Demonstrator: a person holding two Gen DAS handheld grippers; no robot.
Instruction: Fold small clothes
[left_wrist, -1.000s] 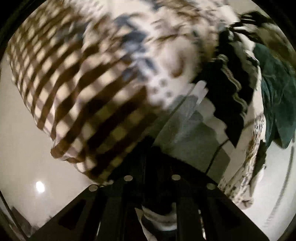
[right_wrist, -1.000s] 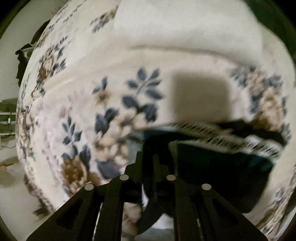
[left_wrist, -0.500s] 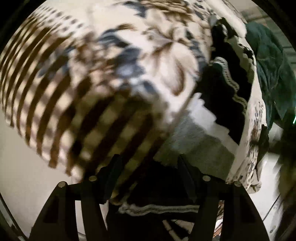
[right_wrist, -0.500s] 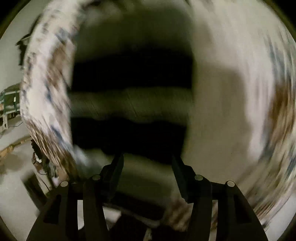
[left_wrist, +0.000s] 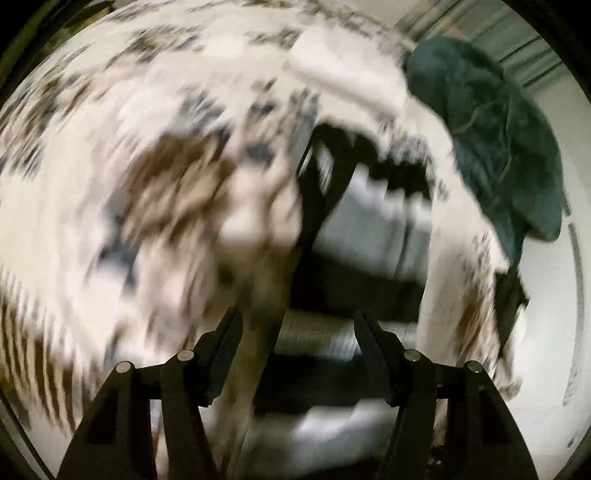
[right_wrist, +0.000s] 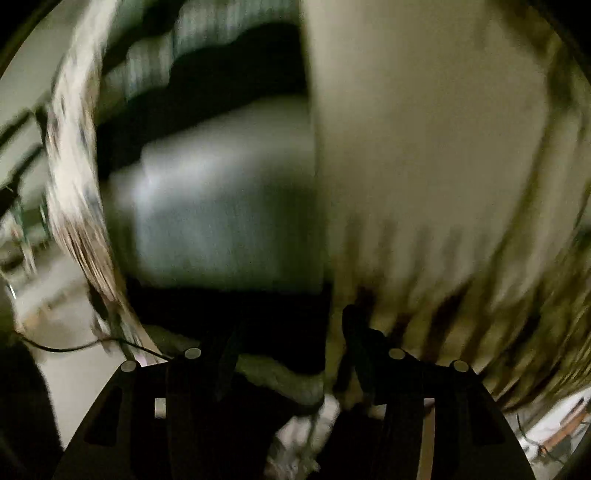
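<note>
Both views are smeared with motion. The left gripper (left_wrist: 297, 347) has its jaws apart with nothing pinched, and the right gripper (right_wrist: 290, 350) likewise stands parted and empty. The black-and-grey striped garment (left_wrist: 369, 236) lies just ahead of both, centre and lower right in the left view, upper left in the right view, on a floral blanket (left_wrist: 147, 155). To fold well, each gripper probably should settle first, then pinch one corner cleanly. A dark green garment (left_wrist: 491, 129) at the upper right lies near, and the blanket could get caught.
</note>
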